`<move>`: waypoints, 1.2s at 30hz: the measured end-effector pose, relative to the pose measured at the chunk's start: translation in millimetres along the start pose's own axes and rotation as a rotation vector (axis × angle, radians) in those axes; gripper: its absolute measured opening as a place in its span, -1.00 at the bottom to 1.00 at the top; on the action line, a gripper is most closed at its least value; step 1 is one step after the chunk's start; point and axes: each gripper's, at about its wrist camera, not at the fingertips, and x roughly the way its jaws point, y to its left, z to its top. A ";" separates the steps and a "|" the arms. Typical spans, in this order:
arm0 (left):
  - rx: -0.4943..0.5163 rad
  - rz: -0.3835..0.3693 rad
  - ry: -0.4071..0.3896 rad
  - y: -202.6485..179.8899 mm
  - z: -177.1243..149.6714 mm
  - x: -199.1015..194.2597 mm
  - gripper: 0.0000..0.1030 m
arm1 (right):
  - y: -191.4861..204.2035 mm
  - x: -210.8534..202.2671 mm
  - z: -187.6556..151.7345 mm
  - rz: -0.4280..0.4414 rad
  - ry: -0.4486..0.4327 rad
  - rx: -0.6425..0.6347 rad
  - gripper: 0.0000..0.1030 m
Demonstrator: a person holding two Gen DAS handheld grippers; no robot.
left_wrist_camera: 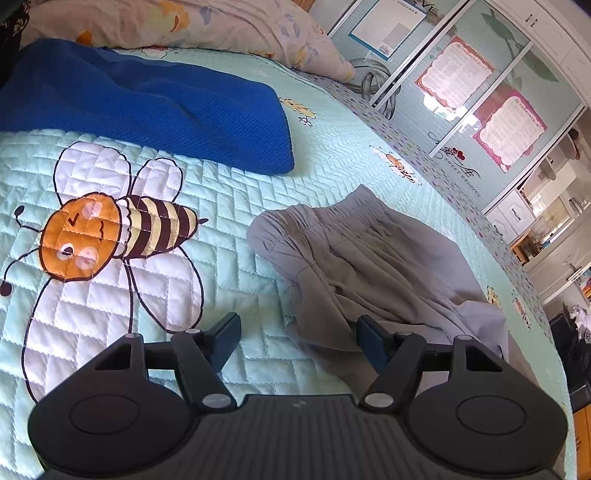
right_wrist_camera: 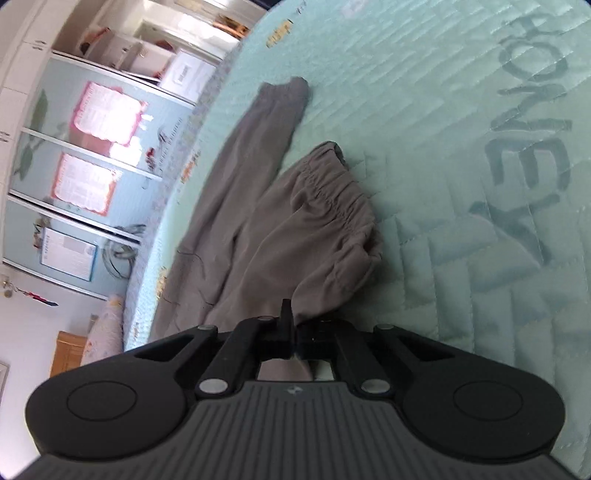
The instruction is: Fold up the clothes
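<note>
One pair of grey trousers (left_wrist_camera: pixel 362 258) lies crumpled near the edge of the bed (left_wrist_camera: pixel 229 266), on its quilted mint cover. The left gripper (left_wrist_camera: pixel 295 343) stands wide, its jaws empty, over the trousers' near edge. The right gripper (right_wrist_camera: pixel 293 325) is closed, pinching grey fabric. Only the left wrist view shows one blue garment (left_wrist_camera: pixel 147 107), one pillow (left_wrist_camera: pixel 184 26) and a large bee print (left_wrist_camera: pixel 110 232); only the right view shows the long trouser leg (right_wrist_camera: pixel 255 147).
</note>
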 end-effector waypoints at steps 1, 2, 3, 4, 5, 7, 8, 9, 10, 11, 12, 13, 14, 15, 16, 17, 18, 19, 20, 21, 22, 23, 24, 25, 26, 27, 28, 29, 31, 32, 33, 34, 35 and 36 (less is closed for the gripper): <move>0.001 -0.001 0.002 0.2 0.3 0.1 0.39 | 0.9 -4.7 -1.6 0.001 -0.013 -0.011 -0.97; 0.004 -0.001 0.002 -0.1 0.5 0.1 0.39 | 1.8 -9.4 -3.1 0.003 -0.026 -0.021 -0.97; 0.005 0.001 0.002 -0.7 0.5 0.1 0.39 | 2.6 -14.4 -4.6 0.004 -0.039 -0.032 -0.97; 0.007 0.002 0.002 -1.2 0.6 0.1 0.39 | 3.2 -21.7 -5.3 0.003 -0.055 -0.044 -0.97; 0.009 0.003 0.002 -1.8 0.6 0.0 0.39 | 4.6 -29.2 -5.0 0.002 -0.069 -0.062 -0.98; 0.008 0.003 0.004 -2.9 0.1 -0.9 0.39 | 11.9 -48.0 -3.8 -0.014 -0.114 -0.120 -0.98; 0.006 0.002 0.006 -3.4 -0.2 -2.0 0.39 | 16.0 -56.0 1.4 -0.022 -0.144 -0.158 -0.98; 0.005 0.001 0.009 -3.8 -0.5 -3.2 0.39 | 20.5 -64.4 5.5 -0.027 -0.172 -0.189 -0.98; 0.005 0.001 0.013 -4.1 -1.0 -4.5 0.39 | 24.9 -73.3 9.6 -0.032 -0.201 -0.219 -0.98; 0.006 0.000 0.017 -4.3 -1.4 -5.7 0.39 | 29.0 -85.5 13.7 -0.042 -0.234 -0.244 -0.98; 0.006 -0.003 0.020 -4.4 -2.1 -6.6 0.39 | 29.7 -93.5 17.4 -0.047 -0.250 -0.251 -0.98; 0.006 -0.007 0.023 -4.3 -3.1 -7.2 0.39 | 30.0 -101.1 21.2 -0.053 -0.263 -0.258 -0.97; 0.004 -0.009 0.024 -4.0 -3.9 -7.3 0.40 | 26.6 -103.7 26.5 -0.065 -0.248 -0.257 -0.97; -0.001 -0.010 0.024 -3.5 -4.6 -7.1 0.40 | 21.0 -97.3 30.0 -0.077 -0.208 -0.256 -0.96; -0.007 -0.010 0.023 -3.0 -5.1 -7.0 0.40 | 14.8 -90.6 33.2 -0.093 -0.168 -0.253 -0.96; -0.013 -0.012 0.022 -2.6 -5.4 -7.2 0.40 | 3.6 -80.5 34.0 -0.136 -0.136 -0.231 -0.93; -0.019 -0.014 0.023 -2.0 -5.3 -7.6 0.40 | -5.7 -72.7 33.4 -0.173 -0.115 -0.214 -0.85; -0.024 -0.017 0.026 -1.2 -4.9 -8.1 0.40 | -13.0 -68.1 31.7 -0.196 -0.097 -0.204 -0.83; -0.029 -0.021 0.029 -0.5 -4.6 -8.7 0.40 | -21.0 -64.5 28.7 -0.204 -0.091 -0.183 -0.77; -0.033 -0.023 0.033 0.8 -3.7 -9.4 0.40 | -28.6 -61.5 25.9 -0.210 -0.086 -0.162 -0.71; -0.038 -0.023 0.035 2.1 -2.4 -10.9 0.40 | -33.0 -62.6 24.5 -0.189 -0.092 -0.147 -0.69; -0.040 -0.020 0.033 3.3 -1.0 -13.1 0.40 | -33.3 -65.7 24.6 -0.185 -0.098 -0.152 -0.60; -0.040 -0.019 0.026 4.1 0.2 -16.0 0.40 | -33.3 -69.1 24.7 -0.182 -0.106 -0.159 -0.43; -0.038 -0.019 0.017 4.6 1.3 -19.2 0.40 | -30.8 -74.3 25.4 -0.199 -0.126 -0.179 -0.34; -0.036 -0.019 0.008 5.1 2.4 -22.5 0.40 | -25.1 -76.4 25.9 -0.229 -0.153 -0.205 -0.19; -0.030 -0.020 -0.003 5.0 3.2 -25.9 0.40 | -20.0 -78.9 26.3 -0.260 -0.180 -0.229 -0.04; -0.021 -0.021 -0.015 4.3 3.8 -29.3 0.40 | -18.9 -85.1 27.4 -0.291 -0.215 -0.238 -0.01; -0.011 -0.022 -0.027 3.5 4.8 -31.9 0.40 | -17.8 -91.3 28.4 -0.321 -0.249 -0.247 0.00; 0.007 -0.021 -0.050 1.7 7.4 -35.9 0.41 | -18.4 -103.4 31.7 -0.331 -0.312 -0.244 0.00; 0.011 -0.018 -0.059 1.6 9.7 -36.8 0.41 | -19.7 -109.2 33.7 -0.313 -0.339 -0.234 0.00; 0.012 -0.013 -0.065 2.0 12.8 -36.8 0.41 | -19.1 -113.1 33.7 -0.286 -0.354 -0.229 0.00; 0.010 -0.007 -0.070 2.7 16.1 -36.8 0.41 | -15.1 -114.2 34.4 -0.269 -0.369 -0.236 0.00; 0.008 -0.005 -0.075 3.4 19.6 -37.4 0.41 | -11.1 -115.7 34.8 -0.253 -0.384 -0.245 0.00; 0.009 -0.005 -0.082 4.0 23.3 -38.6 0.41 | -8.1 -119.9 33.1 -0.242 -0.399 -0.260 0.02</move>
